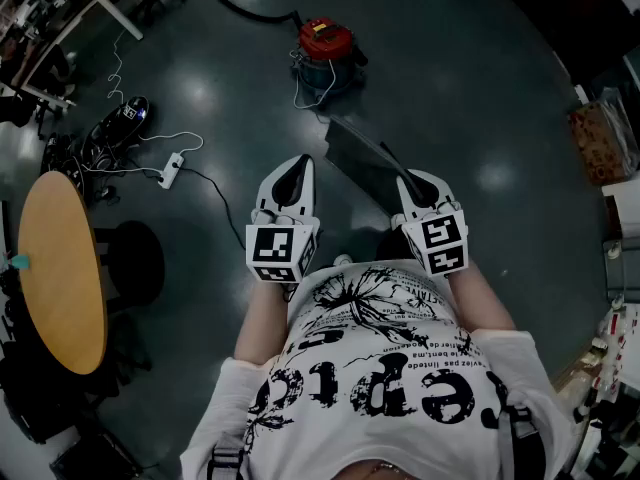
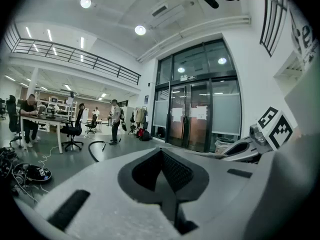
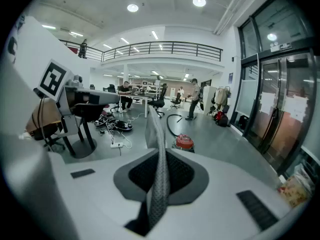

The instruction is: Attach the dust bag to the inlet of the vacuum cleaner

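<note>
The red vacuum cleaner [image 1: 326, 48] stands on the dark floor some way ahead of me; in the right gripper view the vacuum cleaner [image 3: 184, 142] shows just past the jaws. My right gripper [image 1: 411, 184] is shut on the dust bag [image 1: 360, 163], a flat grey sheet that sticks out forward and to the left. Seen edge-on, the dust bag [image 3: 156, 149] runs straight up between the right gripper's [image 3: 159, 181] pads. My left gripper [image 1: 298, 166] is held level beside it, shut with nothing in it. The left gripper [image 2: 162, 159] touches neither the bag nor the vacuum.
A round wooden table [image 1: 60, 258] and a black chair base [image 1: 135, 263] are at my left. A power strip [image 1: 170, 171] with cables lies on the floor ahead left. A black hose [image 1: 245, 8] curves behind the vacuum. A brown bag [image 1: 600, 138] stands at the far right.
</note>
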`<state>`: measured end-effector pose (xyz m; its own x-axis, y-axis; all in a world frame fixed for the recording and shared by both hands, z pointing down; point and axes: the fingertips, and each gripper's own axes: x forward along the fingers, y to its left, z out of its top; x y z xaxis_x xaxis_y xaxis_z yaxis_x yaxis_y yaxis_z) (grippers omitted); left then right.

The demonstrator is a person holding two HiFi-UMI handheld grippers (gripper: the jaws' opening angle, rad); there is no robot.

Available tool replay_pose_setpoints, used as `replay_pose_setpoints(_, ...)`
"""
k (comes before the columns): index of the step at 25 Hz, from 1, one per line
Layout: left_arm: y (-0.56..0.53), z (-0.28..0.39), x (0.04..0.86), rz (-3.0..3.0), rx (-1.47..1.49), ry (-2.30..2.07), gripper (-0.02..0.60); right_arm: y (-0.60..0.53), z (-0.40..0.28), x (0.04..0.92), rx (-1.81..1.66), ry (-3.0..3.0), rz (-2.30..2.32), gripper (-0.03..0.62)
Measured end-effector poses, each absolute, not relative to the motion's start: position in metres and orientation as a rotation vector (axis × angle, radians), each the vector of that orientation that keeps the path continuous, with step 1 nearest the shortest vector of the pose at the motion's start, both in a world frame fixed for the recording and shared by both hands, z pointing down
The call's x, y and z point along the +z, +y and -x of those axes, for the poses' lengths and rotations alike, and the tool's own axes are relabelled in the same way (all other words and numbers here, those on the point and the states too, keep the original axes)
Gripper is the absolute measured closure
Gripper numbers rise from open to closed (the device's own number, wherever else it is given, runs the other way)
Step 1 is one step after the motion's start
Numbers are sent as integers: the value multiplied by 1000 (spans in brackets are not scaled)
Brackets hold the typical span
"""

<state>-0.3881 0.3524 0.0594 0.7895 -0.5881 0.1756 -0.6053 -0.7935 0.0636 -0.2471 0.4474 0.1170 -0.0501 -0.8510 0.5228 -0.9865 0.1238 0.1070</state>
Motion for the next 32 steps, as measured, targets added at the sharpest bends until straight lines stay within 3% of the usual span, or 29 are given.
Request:
replay_pose_setpoints(8, 296, 326, 74, -2798, 239, -1071, 578, 387, 172, 130, 381, -2030, -1699, 569)
replay_pose_setpoints(21, 212, 161, 67, -2656, 210, -1300, 578, 288, 5, 124, 341, -2251, -1393, 569)
replay_pose_setpoints(27, 187, 118, 80, -2594, 298, -1326, 578, 246, -53, 123, 349, -2241, -1330, 569)
replay_pose_setpoints(32, 144, 120, 124, -2524, 388, -1330, 578, 202, -66, 156, 396, -2226, -1298, 569)
